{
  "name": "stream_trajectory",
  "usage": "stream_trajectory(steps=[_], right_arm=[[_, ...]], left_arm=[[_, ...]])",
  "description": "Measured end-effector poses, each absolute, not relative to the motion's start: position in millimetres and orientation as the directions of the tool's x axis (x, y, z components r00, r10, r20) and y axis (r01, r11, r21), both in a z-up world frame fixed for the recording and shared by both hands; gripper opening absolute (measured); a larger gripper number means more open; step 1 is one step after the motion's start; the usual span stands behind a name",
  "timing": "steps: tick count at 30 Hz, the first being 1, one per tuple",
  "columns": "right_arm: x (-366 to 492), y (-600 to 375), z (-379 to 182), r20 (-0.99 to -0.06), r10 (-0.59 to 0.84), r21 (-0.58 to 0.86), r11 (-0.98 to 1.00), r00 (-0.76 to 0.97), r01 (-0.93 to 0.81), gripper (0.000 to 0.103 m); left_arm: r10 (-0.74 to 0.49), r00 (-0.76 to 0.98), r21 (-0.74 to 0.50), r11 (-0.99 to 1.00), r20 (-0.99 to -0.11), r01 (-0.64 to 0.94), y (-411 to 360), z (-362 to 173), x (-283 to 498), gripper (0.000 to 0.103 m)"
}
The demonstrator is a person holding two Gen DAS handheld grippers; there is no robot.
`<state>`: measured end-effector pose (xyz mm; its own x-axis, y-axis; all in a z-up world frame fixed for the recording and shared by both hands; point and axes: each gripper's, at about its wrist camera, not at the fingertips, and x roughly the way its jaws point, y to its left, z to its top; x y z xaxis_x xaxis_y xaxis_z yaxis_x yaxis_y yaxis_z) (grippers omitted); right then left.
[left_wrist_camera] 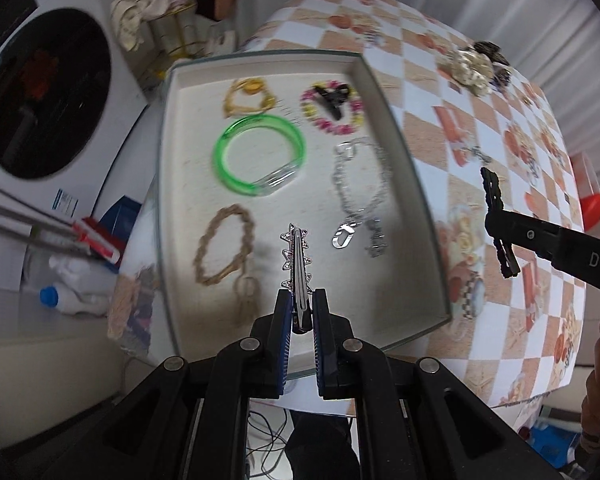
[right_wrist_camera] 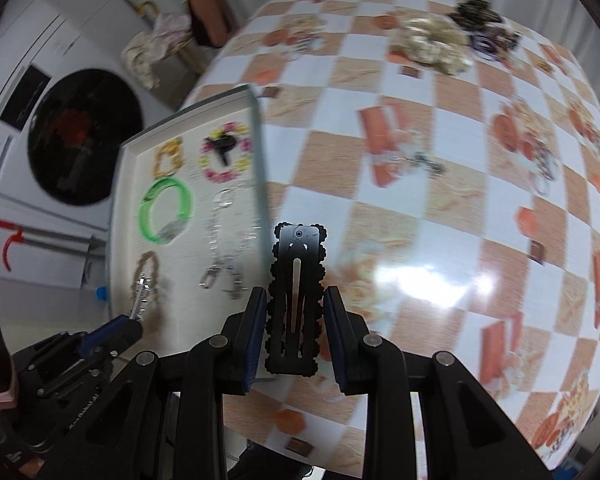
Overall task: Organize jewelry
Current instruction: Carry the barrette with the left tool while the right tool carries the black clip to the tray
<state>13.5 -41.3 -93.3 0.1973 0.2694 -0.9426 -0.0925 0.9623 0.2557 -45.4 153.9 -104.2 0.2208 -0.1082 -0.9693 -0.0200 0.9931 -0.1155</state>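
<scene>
My left gripper [left_wrist_camera: 299, 300] is shut on a silver star hair clip [left_wrist_camera: 296, 258] and holds it above the near part of the white tray [left_wrist_camera: 180, 80]. In the tray lie a green bangle [left_wrist_camera: 259, 156], a yellow bracelet [left_wrist_camera: 249, 98], a pink and yellow bead bracelet [left_wrist_camera: 332, 109] with a black claw clip [left_wrist_camera: 333, 98] on it, a silver chain [left_wrist_camera: 360, 188] and a braided tan bracelet [left_wrist_camera: 224, 244]. My right gripper [right_wrist_camera: 296, 300] is shut on a black scalloped snap clip [right_wrist_camera: 297, 292], just right of the tray [right_wrist_camera: 260, 152].
The checkered tablecloth [right_wrist_camera: 420, 160] carries a heap of jewelry [right_wrist_camera: 432, 46] at the far side and loose chains [right_wrist_camera: 424, 162] in the middle. A washing machine [left_wrist_camera: 48, 92] stands left of the table. Bottles [left_wrist_camera: 72, 296] lie on the floor at left.
</scene>
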Motion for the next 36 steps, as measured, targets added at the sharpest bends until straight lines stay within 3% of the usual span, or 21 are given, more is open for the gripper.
stream_trajectory(steps=[16, 36], right_arm=[[15, 22, -130, -0.94, 0.328, 0.3, 0.926, 0.097, -0.228, 0.032], [85, 65, -156, -0.928, 0.36, 0.32, 0.902, 0.096, -0.291, 0.032]], left_arm=[[-0.07, 0.202, -0.089, 0.992, -0.977, -0.087, 174, -143, -44, 0.015], [-0.03, 0.222, -0.045, 0.997, -0.975, -0.062, 162, -161, -16, 0.015]])
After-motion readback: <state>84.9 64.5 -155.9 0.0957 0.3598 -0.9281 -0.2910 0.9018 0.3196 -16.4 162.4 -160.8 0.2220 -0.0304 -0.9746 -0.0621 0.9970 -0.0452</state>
